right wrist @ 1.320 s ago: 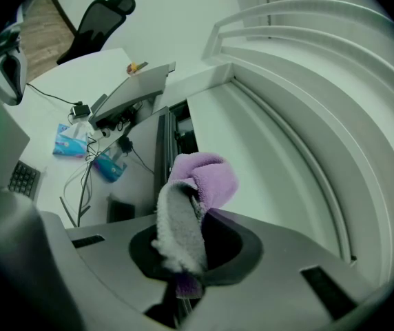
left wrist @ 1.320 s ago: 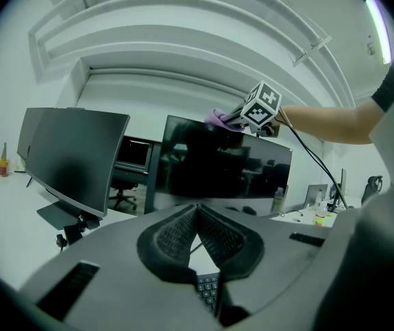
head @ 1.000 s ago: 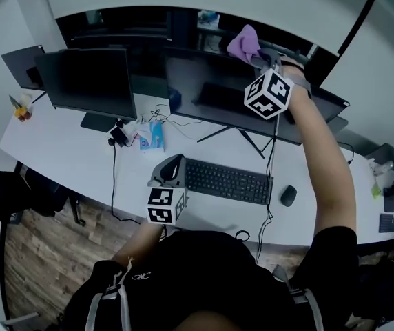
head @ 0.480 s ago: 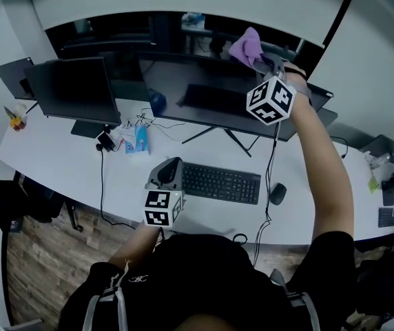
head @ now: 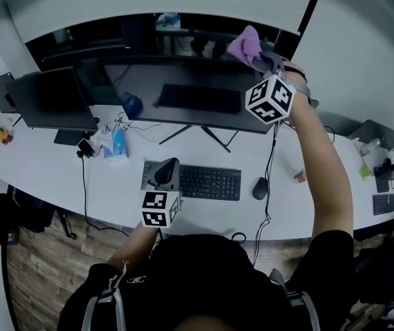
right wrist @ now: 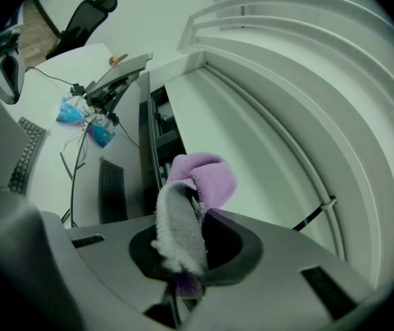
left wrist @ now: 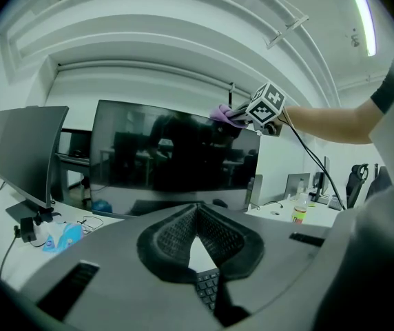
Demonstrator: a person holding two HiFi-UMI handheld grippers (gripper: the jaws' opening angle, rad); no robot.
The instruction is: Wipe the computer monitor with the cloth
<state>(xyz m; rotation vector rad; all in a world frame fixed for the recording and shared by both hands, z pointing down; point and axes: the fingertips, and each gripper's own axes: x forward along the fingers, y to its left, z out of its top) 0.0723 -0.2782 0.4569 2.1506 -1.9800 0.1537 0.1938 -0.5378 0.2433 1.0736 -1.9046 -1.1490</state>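
Observation:
The wide dark computer monitor [head: 183, 95] stands at the back of the white desk [head: 45, 164]. My right gripper [head: 260, 59] is raised at the monitor's top edge, towards its right end. It is shut on the purple and grey cloth [head: 245, 45], which bunches out past the jaws. From the right gripper view, the cloth [right wrist: 195, 185] sits folded in the right gripper [right wrist: 183, 216], with the monitor's top edge [right wrist: 145, 136] just beyond. My left gripper [head: 166, 167] rests low over the desk by the keyboard. In its own view the left gripper [left wrist: 197, 209] is shut with nothing held, facing the monitor [left wrist: 176, 157].
A keyboard [head: 209, 183] and a mouse [head: 259, 188] lie in front of the monitor. A second monitor [head: 49, 98] stands at the left, with cables and a blue packet [head: 116, 145] beside it. More monitors and small items sit on the desk at the far right [head: 383, 164].
The right gripper with the cloth has slid rightwards along the monitor's top edge, and the desk has drifted left in the head view. The left gripper stays by the keyboard.

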